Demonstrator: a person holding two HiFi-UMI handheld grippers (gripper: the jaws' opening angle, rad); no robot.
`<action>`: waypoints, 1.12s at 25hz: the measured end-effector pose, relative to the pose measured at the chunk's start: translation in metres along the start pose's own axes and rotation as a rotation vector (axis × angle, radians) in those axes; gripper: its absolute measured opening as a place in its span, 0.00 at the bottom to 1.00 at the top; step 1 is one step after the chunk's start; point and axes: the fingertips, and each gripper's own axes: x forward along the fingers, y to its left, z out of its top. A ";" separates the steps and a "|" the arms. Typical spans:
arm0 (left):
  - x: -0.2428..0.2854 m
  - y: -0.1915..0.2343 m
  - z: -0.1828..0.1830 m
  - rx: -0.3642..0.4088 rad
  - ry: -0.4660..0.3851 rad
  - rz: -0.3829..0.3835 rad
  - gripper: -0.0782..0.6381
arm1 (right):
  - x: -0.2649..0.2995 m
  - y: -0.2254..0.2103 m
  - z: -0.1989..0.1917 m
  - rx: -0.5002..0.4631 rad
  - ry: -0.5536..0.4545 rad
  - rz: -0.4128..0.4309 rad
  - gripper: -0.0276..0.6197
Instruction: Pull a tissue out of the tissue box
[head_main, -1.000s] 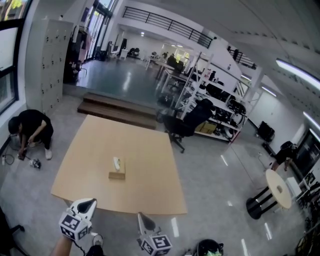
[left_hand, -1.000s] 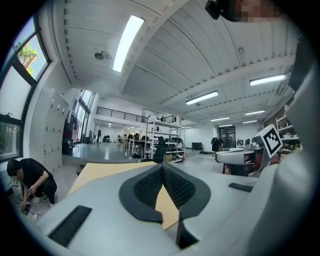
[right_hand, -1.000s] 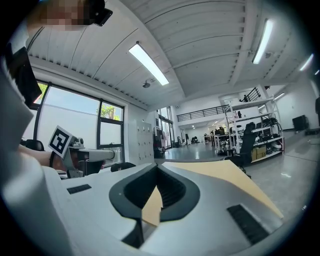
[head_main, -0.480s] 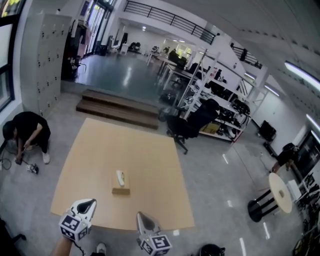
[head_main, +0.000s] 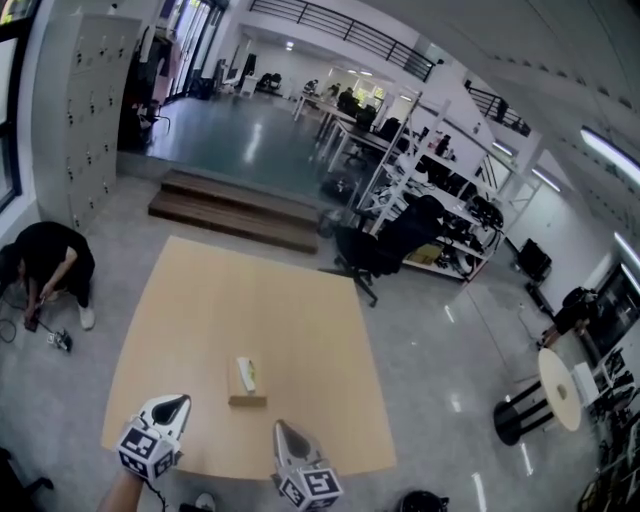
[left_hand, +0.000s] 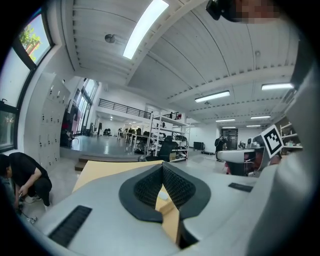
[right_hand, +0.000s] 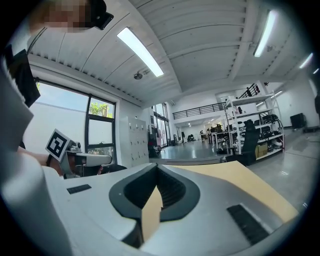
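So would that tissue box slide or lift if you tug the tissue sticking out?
Probably: the tissue box looks small and cardboard-like, so likely light, and it sits loose on a smooth table. It lies low and flat, so sliding seems likelier than tipping. The tissue looks thin and floppy.

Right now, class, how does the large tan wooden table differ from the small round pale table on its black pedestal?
Shape: the large tan wooden table has a four-sided top; the small round pale table is a disc. Size: the tan table looks far bigger than the round one. Load: the tan table carries a brown tissue box; the round table shows no box. Both stand on the glossy grey floor.
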 end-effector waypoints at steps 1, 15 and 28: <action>0.004 0.002 0.002 -0.002 -0.001 -0.003 0.12 | 0.004 -0.002 0.002 -0.002 -0.003 -0.006 0.04; 0.038 0.030 0.007 0.001 -0.013 0.027 0.12 | 0.053 -0.035 0.007 -0.032 0.025 -0.004 0.04; 0.073 0.043 -0.025 -0.017 0.040 0.056 0.12 | 0.090 -0.057 -0.024 -0.026 0.083 0.038 0.04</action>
